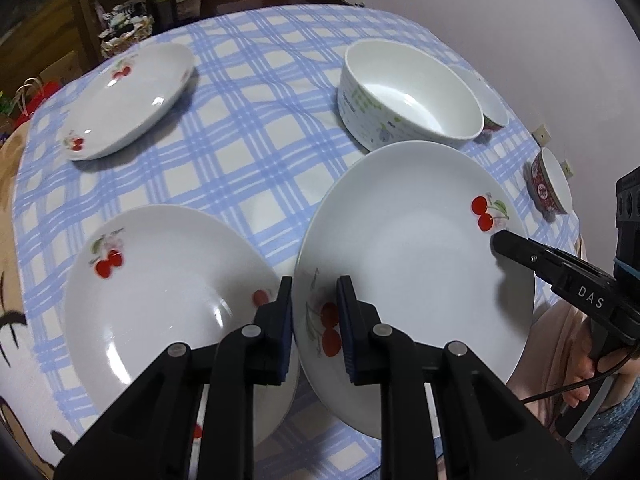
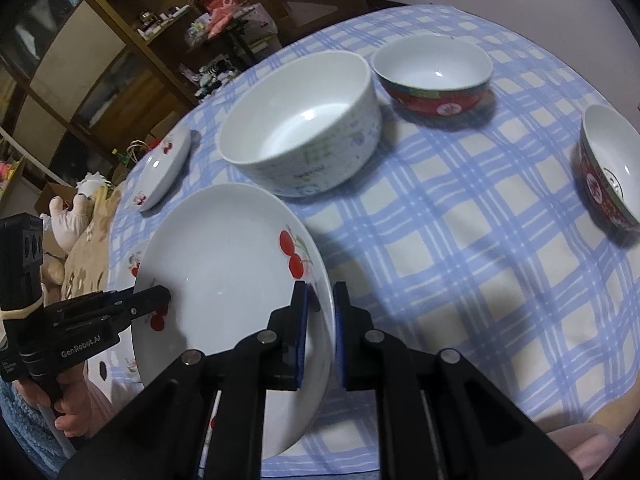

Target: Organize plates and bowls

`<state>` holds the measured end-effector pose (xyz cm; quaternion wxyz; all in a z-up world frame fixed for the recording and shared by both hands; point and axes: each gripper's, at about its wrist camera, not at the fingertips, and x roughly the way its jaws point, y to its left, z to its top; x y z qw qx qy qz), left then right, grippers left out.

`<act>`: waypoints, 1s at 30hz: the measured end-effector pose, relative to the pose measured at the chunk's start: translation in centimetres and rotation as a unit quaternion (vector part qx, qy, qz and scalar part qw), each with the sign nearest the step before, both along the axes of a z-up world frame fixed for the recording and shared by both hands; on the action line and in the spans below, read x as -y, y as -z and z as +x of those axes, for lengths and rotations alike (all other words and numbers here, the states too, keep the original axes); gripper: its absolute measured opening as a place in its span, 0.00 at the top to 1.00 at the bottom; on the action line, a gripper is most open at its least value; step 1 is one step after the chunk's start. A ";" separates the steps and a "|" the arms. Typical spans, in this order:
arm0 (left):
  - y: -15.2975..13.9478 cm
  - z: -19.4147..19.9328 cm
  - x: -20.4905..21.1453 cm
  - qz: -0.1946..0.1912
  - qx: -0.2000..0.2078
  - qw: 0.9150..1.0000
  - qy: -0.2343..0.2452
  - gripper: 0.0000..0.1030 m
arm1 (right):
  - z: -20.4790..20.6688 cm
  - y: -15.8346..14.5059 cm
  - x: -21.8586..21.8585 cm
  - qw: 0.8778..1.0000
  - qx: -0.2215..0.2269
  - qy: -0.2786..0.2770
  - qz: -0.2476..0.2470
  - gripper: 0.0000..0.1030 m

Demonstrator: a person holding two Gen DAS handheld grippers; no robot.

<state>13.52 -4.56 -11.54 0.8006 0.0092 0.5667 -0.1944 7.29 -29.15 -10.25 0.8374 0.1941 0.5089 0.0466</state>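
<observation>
Right wrist: large bowl (image 2: pixel 300 128) empty, cherry plate (image 2: pixel 224 264) bare

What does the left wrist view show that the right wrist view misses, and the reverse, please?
Only the left wrist view shows the near plate on the cloth in full. Only the right wrist view shows both red bowls whole, and the shelves. Both show the held plate, gripped by the left gripper and right gripper, the big white bowl and the far plate.
</observation>
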 end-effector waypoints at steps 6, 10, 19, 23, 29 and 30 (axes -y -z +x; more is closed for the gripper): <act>-1.0 -0.2 -1.4 -0.003 0.008 1.000 -0.029 0.81 | 0.3 -1.2 -1.8 1.000 0.013 -0.013 -0.002 0.87; -1.8 -0.5 -2.6 -0.002 0.017 0.999 -0.043 0.81 | 0.7 -1.8 -2.8 1.000 0.023 -0.019 0.005 0.88; -3.8 -0.4 -6.1 0.024 0.038 0.996 -0.082 0.81 | 2.5 -2.7 -6.3 0.998 0.035 -0.049 0.018 0.88; -4.1 -0.3 -7.9 0.030 0.038 0.994 -0.100 0.81 | 3.5 -2.8 -8.3 0.997 0.038 -0.064 0.025 0.88; -3.9 -0.3 -10.5 0.036 0.031 0.991 -0.124 0.80 | 4.7 -2.4 -11.0 0.995 0.034 -0.085 0.030 0.88; -3.6 -0.3 -11.0 0.037 0.028 0.991 -0.128 0.80 | 4.8 -2.3 -11.4 0.995 0.033 -0.088 0.030 0.88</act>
